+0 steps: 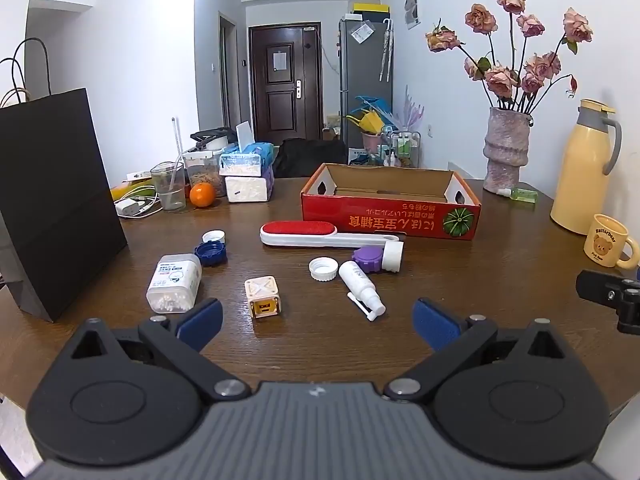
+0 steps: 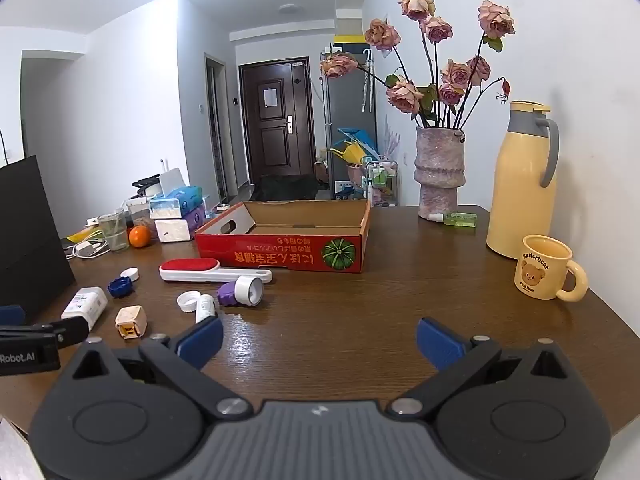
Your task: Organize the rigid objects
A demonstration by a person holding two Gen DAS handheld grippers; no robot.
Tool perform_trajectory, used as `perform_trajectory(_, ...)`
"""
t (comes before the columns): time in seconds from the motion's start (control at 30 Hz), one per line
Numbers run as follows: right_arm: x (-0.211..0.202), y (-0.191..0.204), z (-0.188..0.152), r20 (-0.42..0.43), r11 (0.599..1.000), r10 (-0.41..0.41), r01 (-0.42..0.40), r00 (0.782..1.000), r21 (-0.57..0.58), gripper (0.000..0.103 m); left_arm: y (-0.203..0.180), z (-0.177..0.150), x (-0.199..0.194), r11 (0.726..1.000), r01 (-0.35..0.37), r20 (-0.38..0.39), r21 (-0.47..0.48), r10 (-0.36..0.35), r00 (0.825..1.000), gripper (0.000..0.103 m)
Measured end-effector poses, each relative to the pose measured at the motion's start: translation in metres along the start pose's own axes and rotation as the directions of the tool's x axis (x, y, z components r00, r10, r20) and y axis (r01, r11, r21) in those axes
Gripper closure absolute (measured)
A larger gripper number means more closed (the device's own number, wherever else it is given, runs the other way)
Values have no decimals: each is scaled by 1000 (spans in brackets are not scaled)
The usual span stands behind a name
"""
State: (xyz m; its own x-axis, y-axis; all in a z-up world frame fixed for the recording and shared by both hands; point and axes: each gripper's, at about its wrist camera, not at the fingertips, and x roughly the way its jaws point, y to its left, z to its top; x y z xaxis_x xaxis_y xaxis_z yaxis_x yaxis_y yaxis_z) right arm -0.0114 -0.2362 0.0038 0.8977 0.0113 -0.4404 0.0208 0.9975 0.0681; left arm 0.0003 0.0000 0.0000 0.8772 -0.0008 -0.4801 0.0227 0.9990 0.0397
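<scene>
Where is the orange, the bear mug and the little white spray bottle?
orange [image 1: 202, 194], left wrist view, middle of the fruit.
bear mug [image 2: 538, 272], right wrist view, on the bear picture.
white spray bottle [image 1: 358, 280], left wrist view, middle of its body.

On the wooden table [image 1: 460, 280]: one red cardboard box [image 1: 390, 210], one lint brush [image 1: 320, 234], three loose caps — two white [image 1: 323, 269], one blue [image 1: 211, 253] — one orange [image 1: 202, 194], one mug [image 1: 608, 241], one vase [image 1: 506, 148].
</scene>
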Motion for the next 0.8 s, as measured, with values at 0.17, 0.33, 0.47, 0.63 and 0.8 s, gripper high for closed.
perform_trajectory(0.17, 0, 0, 0, 4, 1000, 1, -1, 1000, -3, 0, 1, 0, 0, 1000, 1, 8, -1, -1, 1000, 0)
perform_trajectory(0.33, 1, 0, 1, 1, 1000, 2, -2, 1000, -3, 0, -3, -1, 1, 1000, -3, 8, 0, 3, 1000, 0)
perform_trajectory(0.47, 0, 2, 4, 2, 1000, 3, -3, 1000, -6, 0, -6, 0, 1, 1000, -5, 8, 3, 5, 1000, 0)
perform_trajectory(0.63, -1, 2, -1, 2, 1000, 6, -6, 1000, -7, 0, -2, 0, 1, 1000, -2, 6, -1, 2, 1000, 0)
perform_trajectory(0.8, -2, 4, 4, 3, 1000, 10, -10, 1000, -15, 0, 0, -1, -3, 1000, -3, 11, 0, 3, 1000, 0)
